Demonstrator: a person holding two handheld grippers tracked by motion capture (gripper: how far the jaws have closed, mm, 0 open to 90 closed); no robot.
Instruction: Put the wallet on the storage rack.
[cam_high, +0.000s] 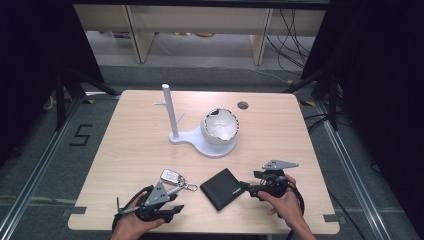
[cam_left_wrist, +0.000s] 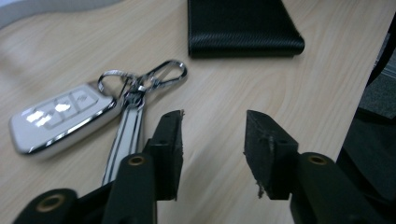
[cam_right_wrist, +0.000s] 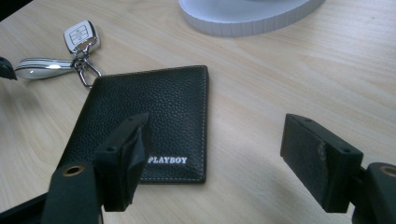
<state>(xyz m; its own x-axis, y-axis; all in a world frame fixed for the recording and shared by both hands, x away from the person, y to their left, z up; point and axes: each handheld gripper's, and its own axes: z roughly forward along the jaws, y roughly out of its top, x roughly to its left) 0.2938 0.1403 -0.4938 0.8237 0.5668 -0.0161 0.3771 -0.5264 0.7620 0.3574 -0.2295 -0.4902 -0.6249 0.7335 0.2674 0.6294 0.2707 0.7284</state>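
High view: left gripper (cam_high: 172, 209), released, sits beside the key fob (cam_high: 171, 176); right gripper (cam_high: 248, 189), released, nears the wallet (cam_high: 223, 188).

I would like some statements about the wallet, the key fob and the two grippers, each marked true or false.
1. The black wallet lies closed on the table. True.
2. The left gripper grips the key fob. False: its jaws are empty, and the fob lies beside them.
3. The right gripper is open. True.
4. The white bowl sits on the wallet. False: it rests on the white stand.
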